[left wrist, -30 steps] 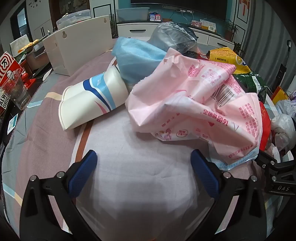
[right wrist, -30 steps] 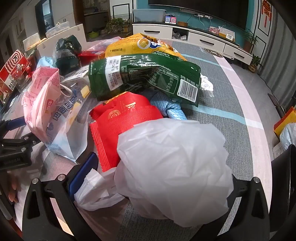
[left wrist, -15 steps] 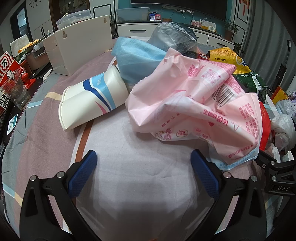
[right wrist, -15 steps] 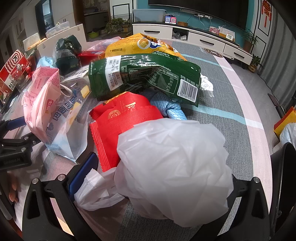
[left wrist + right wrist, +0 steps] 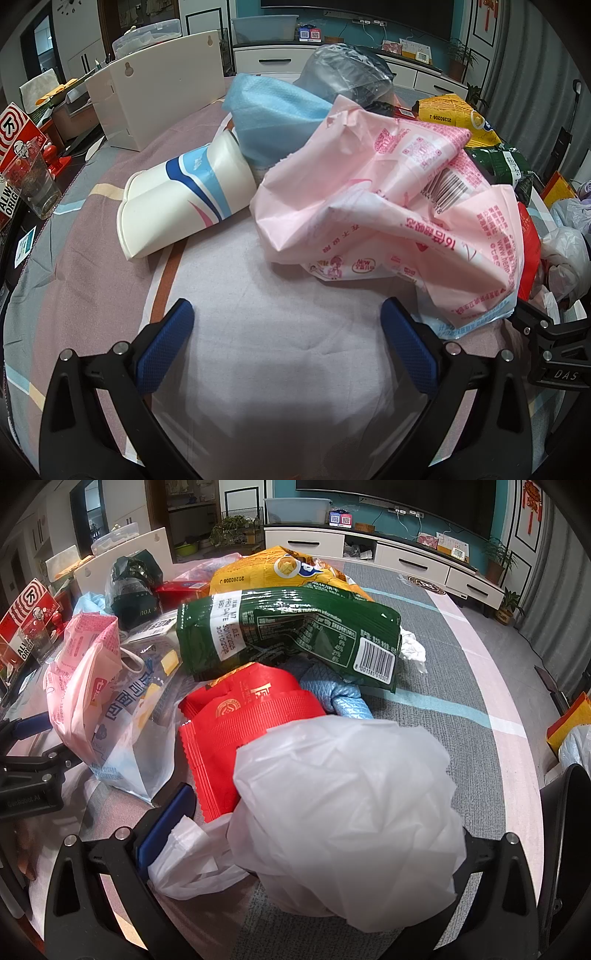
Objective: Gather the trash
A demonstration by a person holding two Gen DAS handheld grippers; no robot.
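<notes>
My left gripper [image 5: 286, 341] is open and empty over bare tablecloth. Just ahead lie a crumpled pink wrapper [image 5: 399, 206], a flattened white paper cup [image 5: 184, 199] with blue stripes and a blue cloth [image 5: 273, 110]. My right gripper [image 5: 306, 834] is wide open around a crumpled white plastic bag [image 5: 351, 801], which fills the space between the fingers and hides the right finger. Behind it lie a red packet [image 5: 243, 720], a green snack bag [image 5: 288, 635] and a yellow snack bag [image 5: 280, 572]. The pink wrapper also shows in the right wrist view [image 5: 85, 686].
A white box [image 5: 159, 96] stands at the back left of the table. A glass [image 5: 37, 184] and a red sign [image 5: 14, 136] stand at the left edge. A dark plastic bag [image 5: 347, 70] sits behind the blue cloth. The table's right edge drops to grey carpet [image 5: 461, 657].
</notes>
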